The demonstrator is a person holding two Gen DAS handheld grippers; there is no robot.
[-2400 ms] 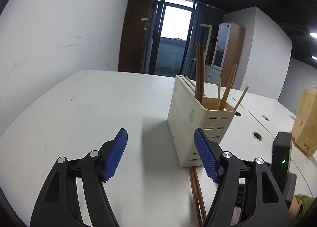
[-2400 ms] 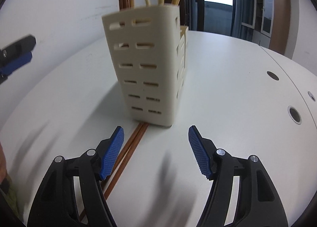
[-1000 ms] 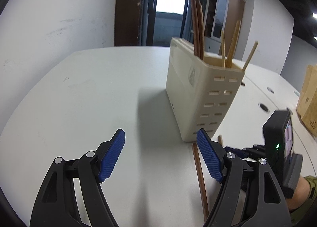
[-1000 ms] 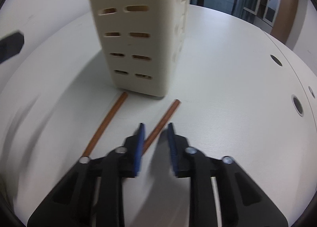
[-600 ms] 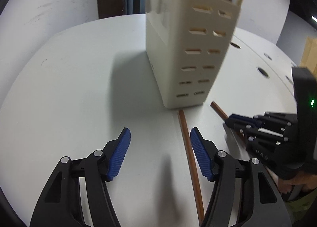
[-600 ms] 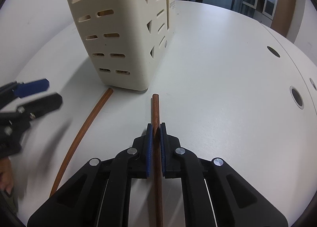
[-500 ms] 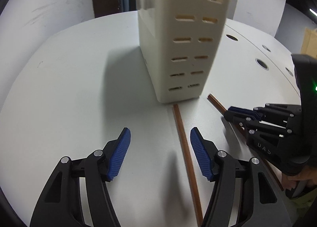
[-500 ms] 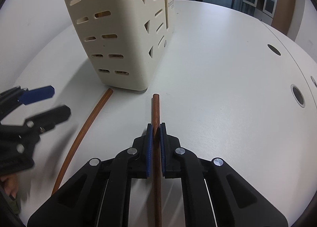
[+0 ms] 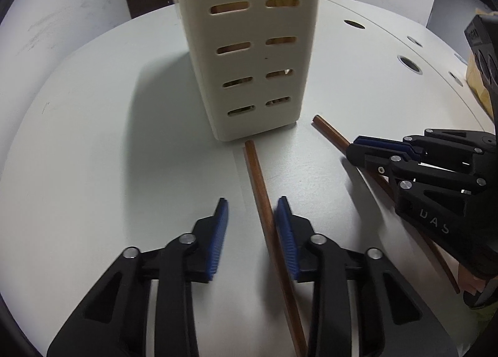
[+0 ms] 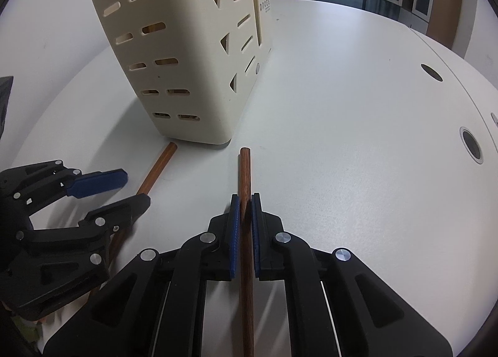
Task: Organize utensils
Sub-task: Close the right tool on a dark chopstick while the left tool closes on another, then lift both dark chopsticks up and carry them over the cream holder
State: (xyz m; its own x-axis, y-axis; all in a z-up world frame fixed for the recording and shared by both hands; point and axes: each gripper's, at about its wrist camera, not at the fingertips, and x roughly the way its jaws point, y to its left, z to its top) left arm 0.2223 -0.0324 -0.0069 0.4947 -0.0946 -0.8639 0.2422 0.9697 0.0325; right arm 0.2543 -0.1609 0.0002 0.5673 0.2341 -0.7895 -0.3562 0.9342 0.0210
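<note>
Blue-padded left gripper (image 9: 250,232): parted, low over the surface (image 9: 93,154), straddling the left chopstick (image 9: 264,207); right pad (image 9: 286,238) beside or just touching the wood, left pad well off it; nothing clamped yet.
Left chopstick: brown wood, flat on the surface, far tip just short of the holder's base, pointing at it; lined up with the gripper's reach, so likely the next pick.
Holder (image 9: 252,45): cream plastic, slotted, upright at mid-surface, away from every edge; pale sticks glimpsed through the slots; top out of view on the left camera.
Right chopstick (image 10: 245,176): same brown wood, tip near the holder's right front corner, shaft running back between the pads.
Right gripper (image 10: 246,226): clenched on the right chopstick, gripped well back from the tip; long free end probably meant to lead into the holder's opening.
Step in hand: one stick secured, the other being lined up; probably both to be lifted and dropped upright into the holder.
Risk: thin round wood may roll from a one-sided pad contact; the two grippers sit near each other by the holder, so little room to swing.
</note>
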